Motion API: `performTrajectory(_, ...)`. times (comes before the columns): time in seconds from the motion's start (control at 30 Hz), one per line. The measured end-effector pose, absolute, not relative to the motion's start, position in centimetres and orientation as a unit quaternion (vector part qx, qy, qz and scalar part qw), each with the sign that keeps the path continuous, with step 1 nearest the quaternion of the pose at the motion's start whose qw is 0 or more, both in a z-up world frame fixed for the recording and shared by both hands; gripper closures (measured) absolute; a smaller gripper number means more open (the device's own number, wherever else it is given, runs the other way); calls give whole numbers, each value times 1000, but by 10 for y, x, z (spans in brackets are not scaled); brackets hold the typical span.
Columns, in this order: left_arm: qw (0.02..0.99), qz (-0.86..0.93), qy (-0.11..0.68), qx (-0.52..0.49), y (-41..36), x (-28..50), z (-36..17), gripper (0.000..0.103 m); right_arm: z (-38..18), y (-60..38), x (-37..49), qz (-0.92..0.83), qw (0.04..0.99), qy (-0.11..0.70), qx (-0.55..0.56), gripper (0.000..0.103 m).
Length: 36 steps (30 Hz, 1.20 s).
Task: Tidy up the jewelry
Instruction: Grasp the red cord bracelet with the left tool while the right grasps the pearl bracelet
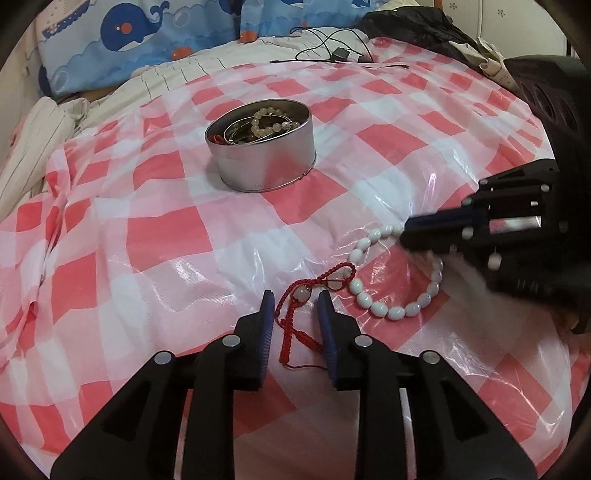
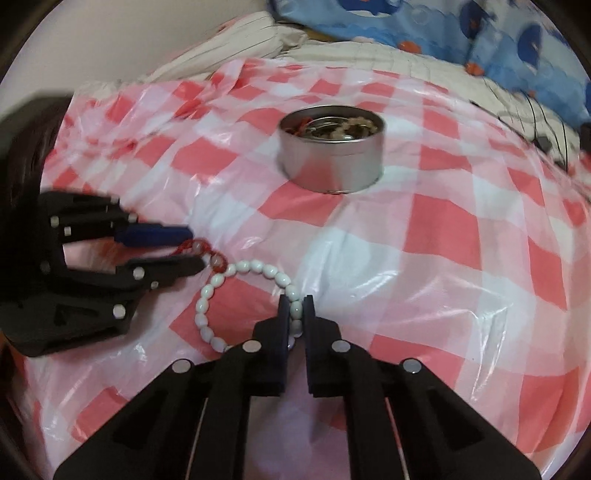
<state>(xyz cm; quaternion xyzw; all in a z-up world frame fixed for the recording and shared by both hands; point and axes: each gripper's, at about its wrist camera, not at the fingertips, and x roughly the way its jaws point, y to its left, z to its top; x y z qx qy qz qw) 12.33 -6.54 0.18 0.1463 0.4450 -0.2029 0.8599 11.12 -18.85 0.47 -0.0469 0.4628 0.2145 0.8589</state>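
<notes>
A red cord bracelet [image 1: 325, 275] with pale round beads lies on the checked sheet. My left gripper [image 1: 295, 299] straddles its near end, jaws apart, pads clear of the cord. Beside it on the right lies a white oval-bead bracelet [image 1: 395, 314]. My right gripper [image 2: 296, 301] is shut on one of its beads [image 2: 296, 307]. In the right wrist view the left gripper [image 2: 195, 248] comes in from the left over the red cord [image 2: 218, 260]. The right gripper [image 1: 404, 232] shows blurred at the white loop's far side. A round metal tin [image 1: 258, 170] farther back holds several bracelets.
A red-and-white checked plastic sheet [image 1: 166, 236] covers the bed, crinkled at the left. A whale-print pillow [image 1: 122, 40] lies at the back. Black cables and a charger [image 1: 340, 55] sit behind the tin, with a dark garment [image 1: 417, 26] at the back right.
</notes>
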Motion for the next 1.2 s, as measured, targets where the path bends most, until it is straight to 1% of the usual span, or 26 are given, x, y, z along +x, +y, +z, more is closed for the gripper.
performTrajectory(0.13,860,-202,444,148,-66,123,2,74,11,-203,114,201,868,454,-12,95)
performTrajectory(0.23,860,-202,444,149,-66,123,2,69,9,-204,119,198,864,463,-4,95)
performTrajectory(0.27,860,-202,444,149,-66,123,2,66,8,-204,120,197,862,466,-4,90)
performTrajectory(0.3,860,-203,444,151,-67,123,2,64,7,-204,121,197,861,468,-4,74)
performTrajectory(0.37,860,-202,443,154,-67,123,1,60,7,-201,120,197,863,465,-11,62)
performTrajectory(0.43,860,-201,443,156,-68,122,1,59,5,-196,118,196,863,464,-28,62)
performTrajectory(0.47,860,-201,442,156,-68,122,1,60,3,-194,118,195,863,465,-38,63)
performTrajectory(0.5,860,-200,442,157,-68,122,1,60,2,-191,117,194,862,465,-51,66)
performTrajectory(0.53,861,-199,440,160,-69,122,1,76,2,-187,116,199,861,464,-63,79)
performTrajectory(0.57,858,-205,442,162,-71,122,1,96,2,-187,115,204,859,466,-62,95)
performTrajectory(0.6,857,-210,442,161,-72,121,1,99,2,-189,115,208,857,468,-53,95)
performTrajectory(0.73,864,-222,436,120,-65,123,10,99,9,-214,122,245,847,468,64,95)
performTrajectory(0.87,874,-221,423,87,-54,125,20,99,18,-230,126,265,841,452,135,95)
performTrajectory(0.97,878,-216,420,78,-49,127,23,99,22,-237,128,269,839,444,164,95)
performTrajectory(1.2,880,-210,418,80,-49,128,22,99,37,-244,126,287,845,410,189,95)
